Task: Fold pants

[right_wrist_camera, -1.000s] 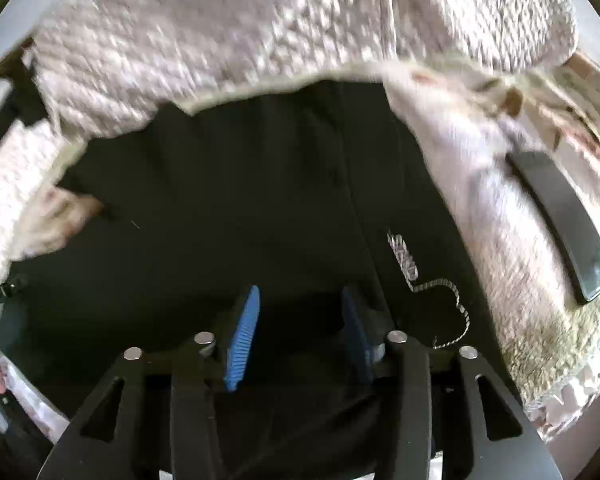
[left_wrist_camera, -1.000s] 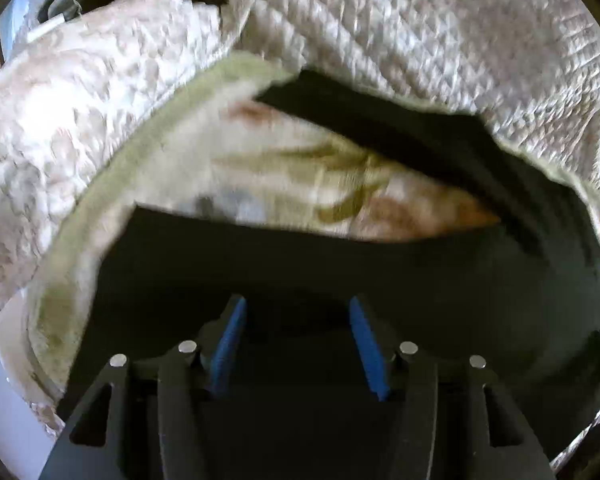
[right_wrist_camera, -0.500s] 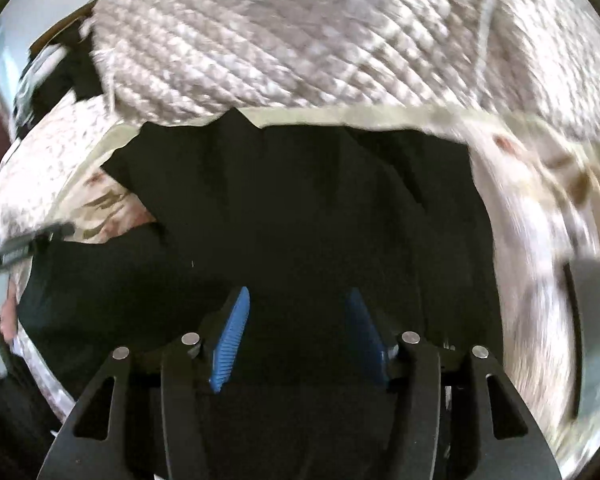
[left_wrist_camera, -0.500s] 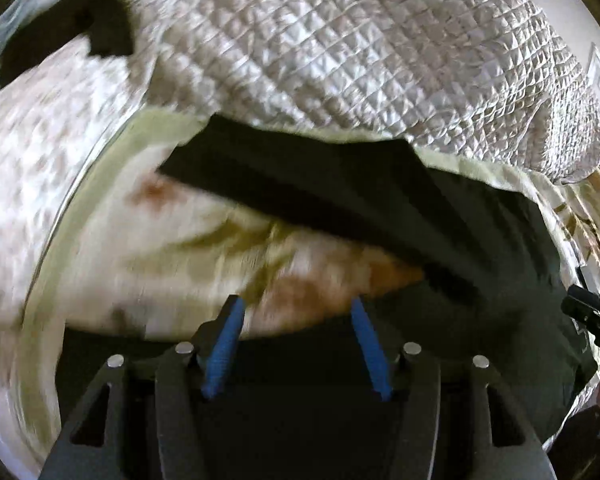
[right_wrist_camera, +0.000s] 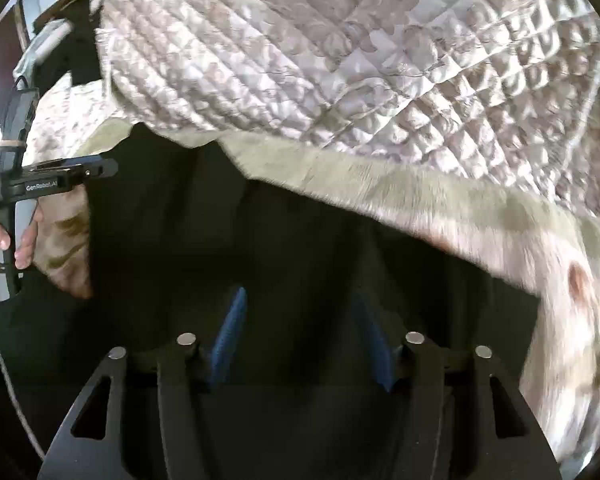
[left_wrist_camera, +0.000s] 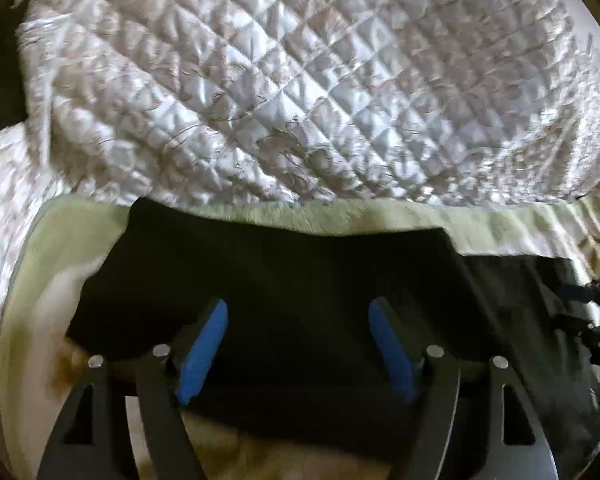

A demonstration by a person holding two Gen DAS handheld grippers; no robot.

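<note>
Black pants (left_wrist_camera: pixel 300 280) lie spread on a fuzzy cream blanket; they also fill the middle of the right wrist view (right_wrist_camera: pixel 260 240). My left gripper (left_wrist_camera: pixel 298 312) is open, its blue pads hovering just over the black cloth with nothing between them. My right gripper (right_wrist_camera: pixel 300 304) is open too, low over another part of the pants. The left gripper's handle and the hand on it (right_wrist_camera: pixel 16 208) show at the left edge of the right wrist view.
A quilted white-beige cover (left_wrist_camera: pixel 320 80) rises behind the pants, also in the right wrist view (right_wrist_camera: pixel 360 60). The cream blanket with brown leaf print (left_wrist_camera: pixel 40 320) borders the pants on the left, and on the right in the right wrist view (right_wrist_camera: pixel 560 300).
Both grippers moved forward toward the quilted cover. The pants cloth that crossed the left gripper's jaws now lies beyond them, covering most of the printed blanket. Both stay open.
</note>
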